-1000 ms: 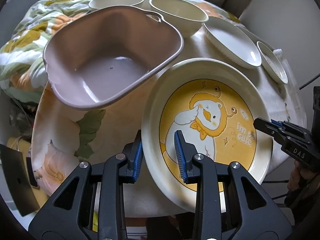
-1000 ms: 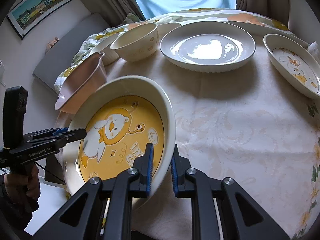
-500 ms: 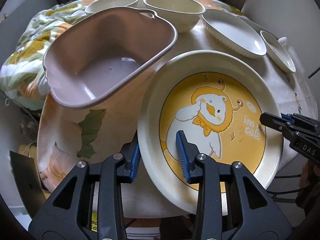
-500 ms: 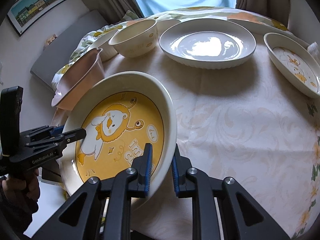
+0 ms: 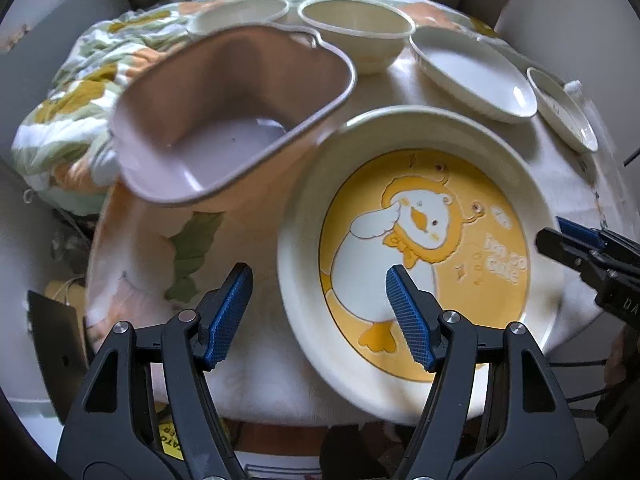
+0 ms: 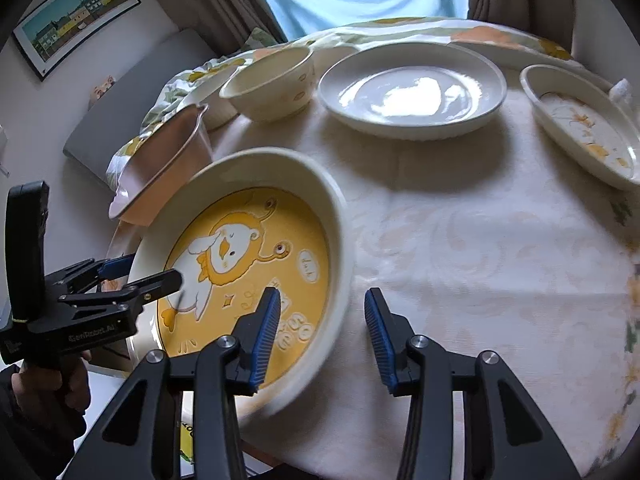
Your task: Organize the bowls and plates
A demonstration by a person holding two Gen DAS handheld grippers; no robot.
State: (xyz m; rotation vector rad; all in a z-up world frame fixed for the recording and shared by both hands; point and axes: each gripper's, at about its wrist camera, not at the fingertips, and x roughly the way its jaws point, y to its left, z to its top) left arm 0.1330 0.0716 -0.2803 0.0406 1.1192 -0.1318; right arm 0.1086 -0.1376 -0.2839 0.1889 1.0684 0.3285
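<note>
Both claws have just been opening and have let go of the duck plate (image 5: 416,256), which a second ago was pinched at its rim on two sides and tipped up; it now sits lower on the pale cloth of the worktop (image 6: 472,240), overhanging the near edge. The left claw (image 5: 320,312) stands wide, its blue pads clear of the rim, one over the yellow picture and the other outside the plate. The right claw (image 6: 320,332) is parted more narrowly, the rim between its pads but untouched by either. Just beside the duck plate, on its far left side, lies the pink tub (image 5: 228,120), tilted, with its rim close to the plate's edge. Beyond it stand a cream bowl (image 6: 272,80) and a second bowl (image 5: 240,20), then a plain white plate (image 6: 412,92) and a small oval dish (image 6: 584,124) with a yellow print, all apart from each other.
</note>
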